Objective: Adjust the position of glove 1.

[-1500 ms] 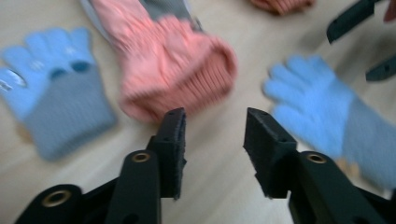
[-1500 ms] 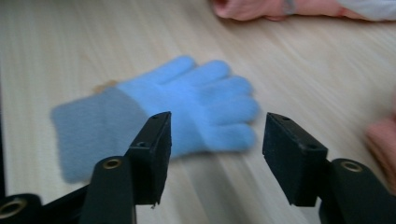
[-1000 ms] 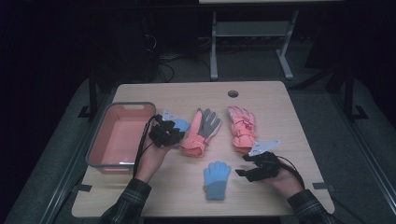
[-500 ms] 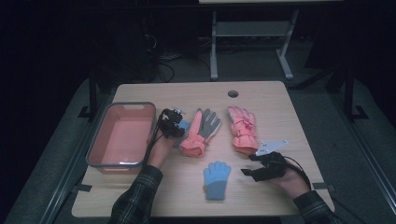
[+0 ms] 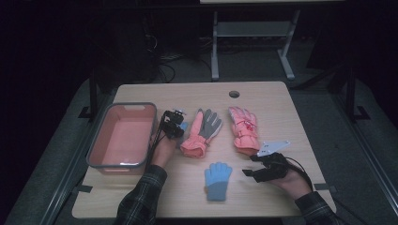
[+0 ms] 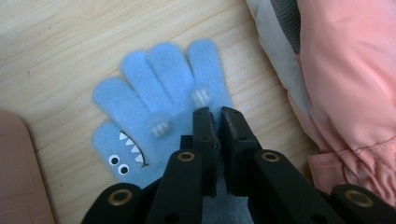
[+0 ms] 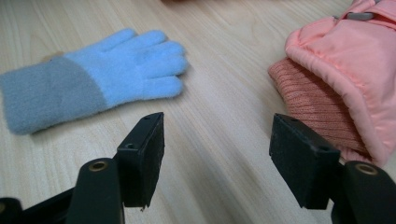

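Blue knit, pinched at the palm: the left gripper (image 6: 214, 112) has just been closing, and its jaws now nip a fold of the small blue shark glove (image 6: 154, 116).

This glove lies flat just right of the pink bin (image 5: 121, 136) and left of the grey-palmed pink glove (image 5: 201, 133). To do the lift well, I judge a straight, slow rise best (knit slips from a shallow bite), then a short carry left over the bin's rim. The right gripper (image 7: 217, 158) rests near the front right with jaws spread, holding nothing, between the plain blue glove (image 7: 102, 74) and a second pink glove (image 7: 345, 70). The wooden table (image 5: 281, 98) stands in a dark room, a metal rack beyond its far edge.
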The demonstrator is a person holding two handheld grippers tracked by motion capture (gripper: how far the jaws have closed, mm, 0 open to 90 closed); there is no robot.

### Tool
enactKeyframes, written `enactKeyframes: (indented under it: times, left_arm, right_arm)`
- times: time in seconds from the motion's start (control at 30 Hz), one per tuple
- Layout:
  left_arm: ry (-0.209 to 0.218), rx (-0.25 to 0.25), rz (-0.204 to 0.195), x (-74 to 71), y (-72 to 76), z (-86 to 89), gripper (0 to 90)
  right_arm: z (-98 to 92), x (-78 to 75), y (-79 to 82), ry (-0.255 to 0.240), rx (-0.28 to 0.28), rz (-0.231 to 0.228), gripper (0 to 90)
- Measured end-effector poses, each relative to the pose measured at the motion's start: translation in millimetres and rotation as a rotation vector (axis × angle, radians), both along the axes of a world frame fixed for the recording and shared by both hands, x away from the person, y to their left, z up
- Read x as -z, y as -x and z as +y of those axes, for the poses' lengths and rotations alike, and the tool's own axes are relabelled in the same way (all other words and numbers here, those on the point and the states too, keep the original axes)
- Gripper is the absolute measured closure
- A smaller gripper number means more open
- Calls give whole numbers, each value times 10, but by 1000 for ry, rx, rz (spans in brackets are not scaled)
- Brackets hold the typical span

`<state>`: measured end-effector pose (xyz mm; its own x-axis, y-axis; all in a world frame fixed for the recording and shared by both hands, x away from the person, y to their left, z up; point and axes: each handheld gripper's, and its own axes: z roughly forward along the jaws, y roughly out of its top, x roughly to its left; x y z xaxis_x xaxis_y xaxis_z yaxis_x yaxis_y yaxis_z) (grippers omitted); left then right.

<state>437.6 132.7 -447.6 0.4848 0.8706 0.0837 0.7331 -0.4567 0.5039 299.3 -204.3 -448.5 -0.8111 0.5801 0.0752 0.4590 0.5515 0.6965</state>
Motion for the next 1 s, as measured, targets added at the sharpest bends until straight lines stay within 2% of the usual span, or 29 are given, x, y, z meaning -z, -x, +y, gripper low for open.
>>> enactKeyframes:
  times: [0.07,0.2,0.33,0.37,0.47,0.5,0.7,0.93,1.0]
  left_arm:
    - [17,-15,1,-5,0,-2,863]
    - [29,-12,1,-63,8,4,866]
    - [48,2,-21,-222,31,3,867]
    - [65,1,-30,-263,37,10,867]
    - [75,26,-39,-373,54,37,867]
    - [92,29,-45,-401,65,41,867]
    - [154,101,-76,-594,169,76,868]
    - [179,203,-111,-816,356,98,868]
    - [191,217,-116,-866,407,106,867]
  right_arm:
    - [0,-2,2,0,0,0,354]
    - [0,-1,0,-1,1,0,355]
    - [2,6,-5,1,0,2,356]
    - [2,5,-5,1,0,1,356]
    - [1,4,-4,2,1,1,357]
    - [0,4,-3,1,1,1,357]
    - [1,5,-5,3,2,-1,357]
    - [7,6,-3,3,3,3,358]
    - [9,8,-3,4,3,2,358]
